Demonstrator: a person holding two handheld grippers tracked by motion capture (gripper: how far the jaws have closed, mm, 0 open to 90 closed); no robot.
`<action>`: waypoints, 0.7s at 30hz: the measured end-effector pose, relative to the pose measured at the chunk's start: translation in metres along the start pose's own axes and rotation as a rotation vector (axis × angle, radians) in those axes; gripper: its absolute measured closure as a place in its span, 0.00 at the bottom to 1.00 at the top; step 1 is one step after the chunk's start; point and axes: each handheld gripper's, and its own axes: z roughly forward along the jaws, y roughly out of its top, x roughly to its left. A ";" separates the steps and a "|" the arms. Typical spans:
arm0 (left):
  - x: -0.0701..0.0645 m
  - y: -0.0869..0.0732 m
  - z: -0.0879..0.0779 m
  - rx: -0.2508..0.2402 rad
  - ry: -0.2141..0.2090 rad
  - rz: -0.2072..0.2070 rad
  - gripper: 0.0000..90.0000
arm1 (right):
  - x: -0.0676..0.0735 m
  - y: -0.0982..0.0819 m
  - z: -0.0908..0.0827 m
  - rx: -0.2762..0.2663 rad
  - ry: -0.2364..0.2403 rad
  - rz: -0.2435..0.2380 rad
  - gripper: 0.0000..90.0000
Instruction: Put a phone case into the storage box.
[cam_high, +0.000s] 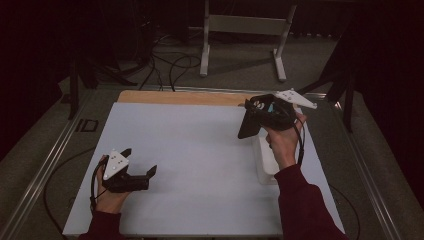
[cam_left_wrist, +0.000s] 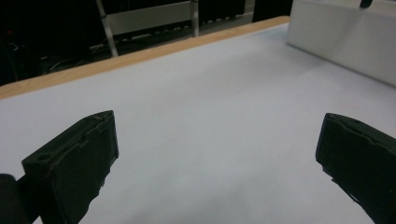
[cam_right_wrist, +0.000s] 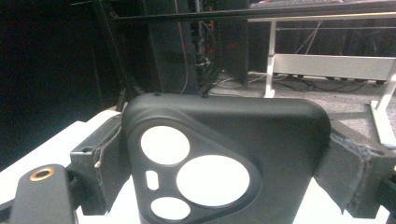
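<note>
At the left of the high view we see the left gripper (cam_high: 141, 160) held low over the white table top (cam_high: 200, 165) by the person's left hand (cam_high: 111, 195), its grey three-cornered plate facing up. Its jaws stand wide apart with nothing between them; the left gripper view confirms this, with bare white surface showing between the two black jaws and the wooden edge strip (cam_left_wrist: 140, 56) of the table running behind.

Moving right, a white rectangular box (cam_high: 267, 160) sits on the table near its right edge, and its side wall (cam_left_wrist: 345, 42) shows at the upper right of the left gripper view, well apart from that gripper.

Above the box, the right hand (cam_high: 282, 142) holds the right gripper (cam_high: 255, 117) raised off the table. Its jaws are clenched on a black phone case (cam_right_wrist: 224, 163), one jaw pressing each long side. In the right gripper view the case stands upright between the jaws, back side toward the camera, with its camera cut-outs open to the white behind. In the high view the case (cam_high: 248, 125) hangs down to the left of the hand, seemingly clear of the box, though the dim light makes that hard to judge.

Beyond the table stands a white metal frame (cam_high: 245, 30) on grey carpet.
</note>
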 end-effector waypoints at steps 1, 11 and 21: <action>0.000 -0.001 -0.002 0.002 0.004 0.000 0.00 | -0.001 0.001 0.000 0.000 -0.008 0.001 0.15; 0.004 -0.007 -0.008 -0.006 0.014 -0.019 0.00 | -0.020 0.007 0.006 0.009 -0.087 -0.002 0.15; 0.006 -0.007 -0.009 -0.010 0.022 -0.032 0.00 | -0.030 0.007 0.014 0.013 -0.157 -0.018 0.15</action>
